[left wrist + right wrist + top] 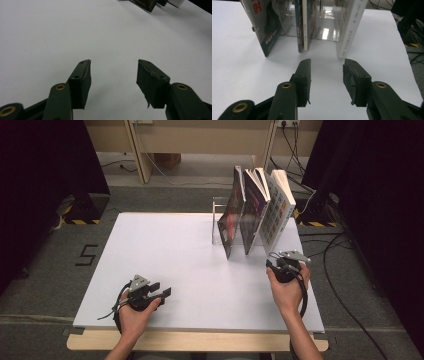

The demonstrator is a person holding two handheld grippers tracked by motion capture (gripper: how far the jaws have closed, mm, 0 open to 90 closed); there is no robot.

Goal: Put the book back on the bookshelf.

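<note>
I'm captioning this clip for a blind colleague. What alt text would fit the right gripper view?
The right gripper points its two open black jaws, nothing between them, at three books standing in a clear holder on a white table. The white book on the right stands just beyond the jaws; the middle book and the dark book lean further left.
</note>
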